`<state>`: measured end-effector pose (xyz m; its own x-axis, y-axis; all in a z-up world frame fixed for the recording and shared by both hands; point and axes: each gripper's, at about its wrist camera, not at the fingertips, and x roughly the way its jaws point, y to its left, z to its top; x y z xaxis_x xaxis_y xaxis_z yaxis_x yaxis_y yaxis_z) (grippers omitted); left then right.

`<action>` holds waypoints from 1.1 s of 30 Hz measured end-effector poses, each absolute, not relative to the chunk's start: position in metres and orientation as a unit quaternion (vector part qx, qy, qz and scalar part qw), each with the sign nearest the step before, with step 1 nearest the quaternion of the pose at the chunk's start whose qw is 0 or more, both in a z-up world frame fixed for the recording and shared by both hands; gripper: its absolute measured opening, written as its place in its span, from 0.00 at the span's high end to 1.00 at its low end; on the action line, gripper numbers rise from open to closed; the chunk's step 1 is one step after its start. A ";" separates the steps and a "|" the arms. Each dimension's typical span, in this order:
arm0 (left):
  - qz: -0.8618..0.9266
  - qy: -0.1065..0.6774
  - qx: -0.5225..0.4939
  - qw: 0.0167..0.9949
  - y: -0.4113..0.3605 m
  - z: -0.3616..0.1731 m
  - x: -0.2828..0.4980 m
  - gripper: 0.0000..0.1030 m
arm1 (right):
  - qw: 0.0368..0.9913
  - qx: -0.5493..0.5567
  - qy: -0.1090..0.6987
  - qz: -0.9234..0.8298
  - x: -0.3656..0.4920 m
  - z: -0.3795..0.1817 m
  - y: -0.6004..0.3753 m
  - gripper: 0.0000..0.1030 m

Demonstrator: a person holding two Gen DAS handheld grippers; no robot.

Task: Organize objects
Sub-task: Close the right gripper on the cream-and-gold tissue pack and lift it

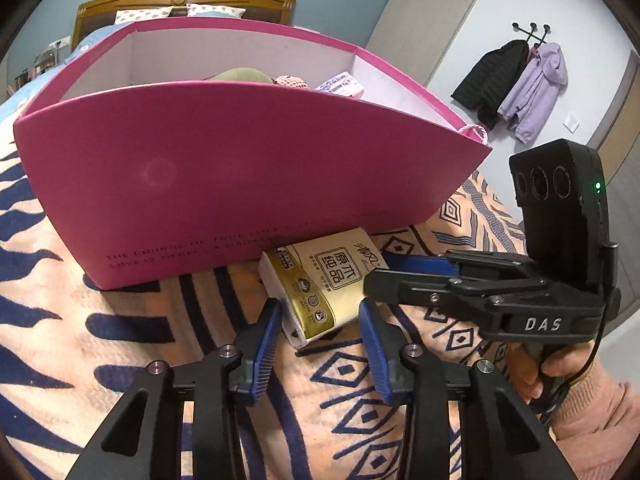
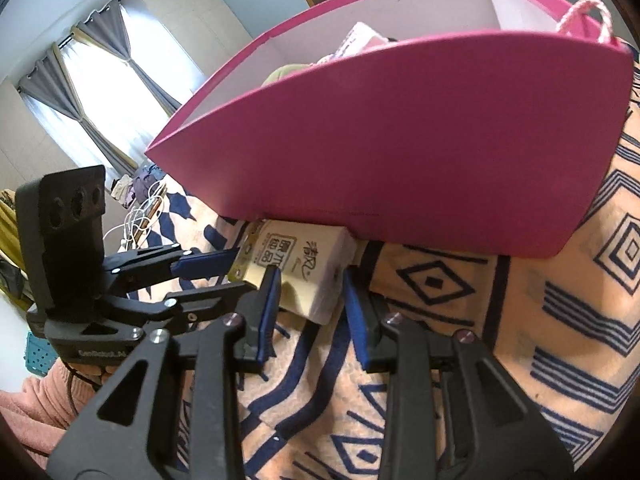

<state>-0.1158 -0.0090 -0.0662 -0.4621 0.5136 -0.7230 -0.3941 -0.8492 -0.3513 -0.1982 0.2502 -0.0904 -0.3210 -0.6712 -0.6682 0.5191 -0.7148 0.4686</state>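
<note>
A yellow and white tissue pack [image 1: 320, 280] lies on the patterned blanket, its far end against the foot of a pink box [image 1: 240, 176]. My left gripper [image 1: 320, 320] is open, its blue pads either side of the pack's near end. My right gripper [image 2: 308, 292] is open too, its pads astride the same pack [image 2: 304, 264] from the other side. The right gripper shows in the left wrist view [image 1: 408, 272], beside the pack. The pink box [image 2: 400, 140] holds a green item [image 1: 240, 75], a pink mesh item and a printed packet.
The orange and navy blanket [image 2: 520, 320] covers the bed. A wooden headboard [image 1: 184, 0] stands behind the box. Jackets [image 1: 520, 80] hang on the wall at right. Curtained windows [image 2: 100, 80] and cables [image 2: 136, 220] lie to the left.
</note>
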 end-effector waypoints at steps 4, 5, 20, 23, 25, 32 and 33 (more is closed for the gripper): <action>0.851 -0.073 -0.447 0.266 -0.008 -0.065 -0.113 0.62 | 0.369 0.451 -0.081 -0.809 -0.196 -0.091 0.251 0.66; 0.852 -0.073 -0.446 0.266 -0.008 -0.064 -0.112 0.62 | 0.368 0.451 -0.080 -0.809 -0.196 -0.091 0.250 0.66; 0.859 -0.077 -0.430 0.265 -0.003 -0.053 -0.091 0.62 | 0.377 0.433 -0.066 -0.816 -0.173 -0.077 0.257 0.66; 0.863 -0.077 -0.425 0.264 -0.003 -0.049 -0.086 0.62 | 0.379 0.429 -0.063 -0.818 -0.168 -0.074 0.258 0.66; 0.864 -0.077 -0.422 0.264 -0.003 -0.047 -0.084 0.62 | 0.380 0.425 -0.062 -0.819 -0.164 -0.072 0.259 0.66; 0.871 -0.076 -0.404 0.268 -0.007 -0.033 -0.072 0.62 | 0.384 0.410 -0.055 -0.825 -0.150 -0.060 0.263 0.66; 0.873 -0.075 -0.400 0.269 -0.007 -0.030 -0.070 0.62 | 0.385 0.408 -0.053 -0.826 -0.148 -0.059 0.264 0.66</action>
